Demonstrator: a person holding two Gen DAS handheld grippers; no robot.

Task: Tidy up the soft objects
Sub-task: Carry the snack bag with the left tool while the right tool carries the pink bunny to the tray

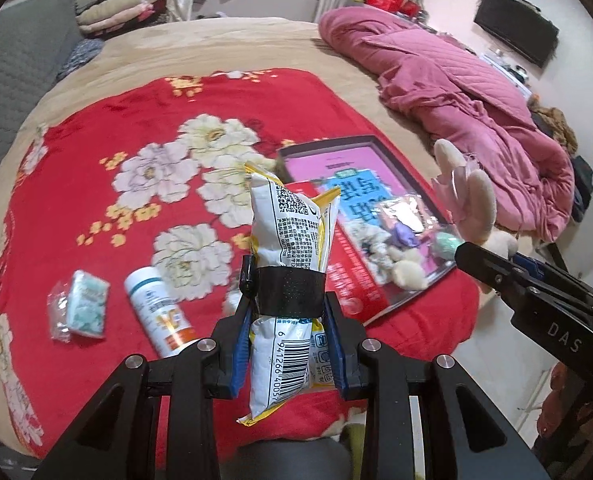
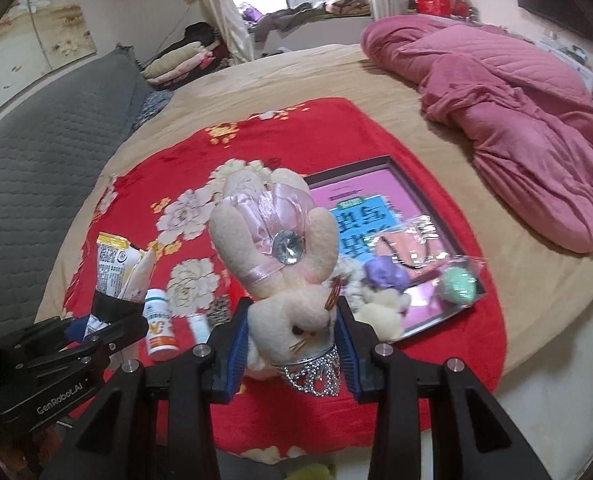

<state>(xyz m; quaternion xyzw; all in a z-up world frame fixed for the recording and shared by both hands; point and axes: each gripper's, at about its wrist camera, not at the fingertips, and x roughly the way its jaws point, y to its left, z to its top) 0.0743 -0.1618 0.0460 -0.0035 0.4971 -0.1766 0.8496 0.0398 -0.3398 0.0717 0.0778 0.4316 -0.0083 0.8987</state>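
Observation:
My left gripper (image 1: pixel 289 316) is shut on a white-and-yellow snack packet (image 1: pixel 292 236) and holds it above the red floral blanket (image 1: pixel 108 208). The packet also shows in the right wrist view (image 2: pixel 118 270). My right gripper (image 2: pixel 294 344) is shut on a cream plush rabbit (image 2: pixel 284 248) with a pink bow and a gem, head toward the camera. Its ears show in the left wrist view (image 1: pixel 468 188). A pink box lid (image 2: pixel 376 204) lies on the blanket with small soft toys (image 2: pixel 384 276) and a bagged green one (image 2: pixel 460 284) on it.
A white-and-orange bottle (image 1: pixel 160 312) and a wrapped tissue pack (image 1: pixel 82 304) lie on the blanket at left. A second small bottle (image 2: pixel 200 326) lies near the first. A pink quilt (image 1: pixel 456 80) is bunched on the bed's right side. A grey headboard cushion (image 2: pixel 56 152) is at left.

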